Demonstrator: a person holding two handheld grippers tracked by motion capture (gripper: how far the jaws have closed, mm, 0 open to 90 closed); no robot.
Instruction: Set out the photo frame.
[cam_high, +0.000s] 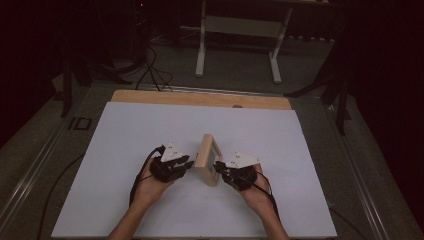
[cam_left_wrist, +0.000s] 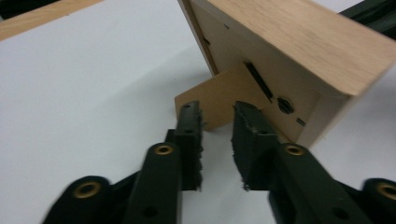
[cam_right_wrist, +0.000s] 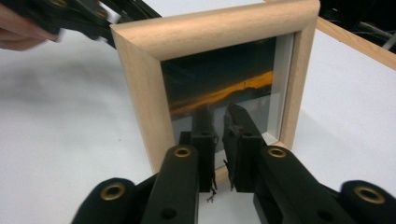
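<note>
A light wooden picture frame (cam_high: 209, 159) stands on edge on the white board (cam_high: 130, 130), between my two grippers. My left gripper (cam_high: 189, 163) is at the frame's back. In the left gripper view its jaws (cam_left_wrist: 217, 112) are open, with the tips just short of the fold-out stand flap (cam_left_wrist: 219, 91) on the frame's back (cam_left_wrist: 299, 42). My right gripper (cam_high: 218, 167) is at the front. In the right gripper view its jaws (cam_right_wrist: 218, 114) are nearly together, low against the dark, orange-streaked picture (cam_right_wrist: 219, 84) behind the glass. I see nothing between them.
The white board covers most of a wooden table whose far edge (cam_high: 200, 98) shows. Beyond it on the floor are the white legs of a desk (cam_high: 200, 50) and cables (cam_high: 150, 70). Dark stands flank the table on both sides.
</note>
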